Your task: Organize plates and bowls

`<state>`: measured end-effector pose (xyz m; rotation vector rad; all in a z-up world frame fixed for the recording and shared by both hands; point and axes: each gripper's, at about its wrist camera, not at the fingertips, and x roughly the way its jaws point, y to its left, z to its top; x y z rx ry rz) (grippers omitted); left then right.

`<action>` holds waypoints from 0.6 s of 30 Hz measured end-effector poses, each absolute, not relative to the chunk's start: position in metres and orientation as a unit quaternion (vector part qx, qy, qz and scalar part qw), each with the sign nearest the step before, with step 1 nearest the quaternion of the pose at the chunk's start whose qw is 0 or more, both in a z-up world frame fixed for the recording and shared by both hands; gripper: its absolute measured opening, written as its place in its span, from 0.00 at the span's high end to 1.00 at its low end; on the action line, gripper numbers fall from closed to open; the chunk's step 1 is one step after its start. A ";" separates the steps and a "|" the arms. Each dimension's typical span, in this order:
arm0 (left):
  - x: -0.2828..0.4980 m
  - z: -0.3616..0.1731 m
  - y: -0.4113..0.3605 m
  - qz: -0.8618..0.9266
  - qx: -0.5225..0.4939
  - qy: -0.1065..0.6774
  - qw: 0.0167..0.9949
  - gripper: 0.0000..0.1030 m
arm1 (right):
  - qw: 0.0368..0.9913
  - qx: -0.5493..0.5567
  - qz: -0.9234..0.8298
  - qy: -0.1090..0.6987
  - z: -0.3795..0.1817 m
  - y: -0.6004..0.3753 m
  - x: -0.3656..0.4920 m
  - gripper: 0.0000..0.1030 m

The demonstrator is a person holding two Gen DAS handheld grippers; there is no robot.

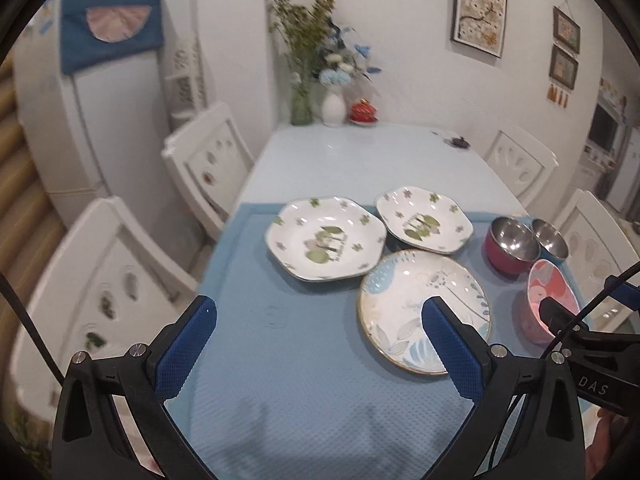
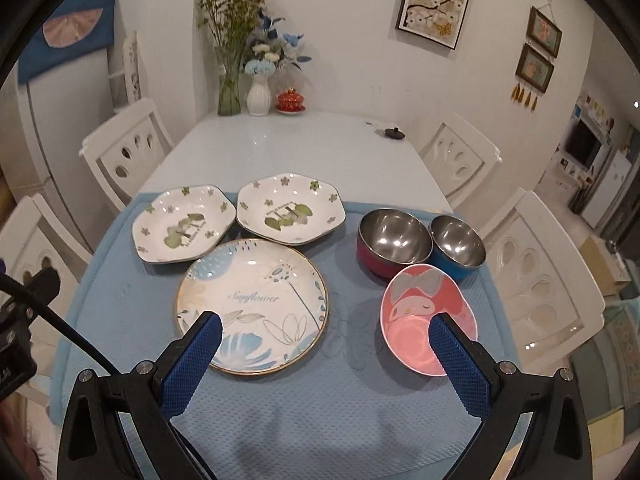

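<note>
Left gripper point(image 1: 318, 332): released, jaws spread wide and empty, held above the near-left part of the blue mat point(image 1: 280, 400); its right finger overlaps the round Sunflower plate point(image 1: 404, 300) in view only.
Right gripper point(image 2: 326, 348): also released and empty, hovering over the mat's near edge, straddling the gap between the round Sunflower plate point(image 2: 252, 300) and the pink cartoon bowl point(image 2: 424, 316).
Hand pose: both tools are held low and roughly level, pointing toward the far end of the table point(image 2: 280, 148); the right tool's body shows at the right border of the left view, so the two sit side by side, near each other.
Plates: two hexagonal floral plates point(image 2: 182, 226) point(image 2: 290, 210) lie along the mat's far edge, rims touching or nearly so; the round plate lies just in front of them, its rim meeting theirs.
Bowls: a red steel-lined bowl point(image 2: 392, 244) and a blue steel-lined bowl point(image 2: 458, 246) stand touching at the far-right corner; the pink bowl sits in front, tilted, apparently leaning on them.
Progress: nothing looks stacked yet.
Risk, plates: rims are thin and glazed; a pinch at one edge could slip or drag a neighbouring plate.
Risk, bowls: the leaning pink bowl may rock or slide if nudged; smooth steel walls could squirt from the pads.
Risk, tools: working this close, the two could knock together.
</note>
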<state>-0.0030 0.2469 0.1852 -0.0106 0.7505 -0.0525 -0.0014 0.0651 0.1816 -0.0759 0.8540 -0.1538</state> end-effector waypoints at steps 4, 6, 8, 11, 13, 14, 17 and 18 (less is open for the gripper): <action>0.014 0.170 0.246 -0.061 -0.012 0.380 0.923 0.01 | 0.903 -0.038 -0.084 0.420 0.175 0.075 0.008 0.00; 0.021 0.164 0.243 -0.073 -0.001 0.381 0.922 0.01 | 0.898 -0.036 -0.093 0.428 0.168 0.078 0.015 0.00; 0.026 0.159 0.242 -0.081 0.003 0.384 0.920 0.01 | 0.897 -0.035 -0.103 0.429 0.166 0.078 0.018 0.00; 0.038 0.151 0.243 -0.104 -0.005 0.395 0.913 0.01 | 0.895 -0.055 -0.119 0.427 0.162 0.083 0.020 0.00; 0.044 0.145 0.242 -0.117 -0.009 0.404 0.907 0.01 | 0.892 -0.079 -0.129 0.426 0.160 0.086 0.021 0.00; 0.047 0.143 0.241 -0.120 -0.008 0.405 0.906 0.01 | 0.891 -0.087 -0.133 0.426 0.159 0.088 0.022 0.00; 0.052 0.141 0.238 -0.124 0.001 0.407 0.905 0.01 | 0.888 -0.074 -0.128 0.435 0.156 0.084 0.027 0.00; 0.053 0.141 0.238 -0.125 0.002 0.406 0.905 0.01 | 0.888 -0.067 -0.125 0.437 0.155 0.082 0.029 0.00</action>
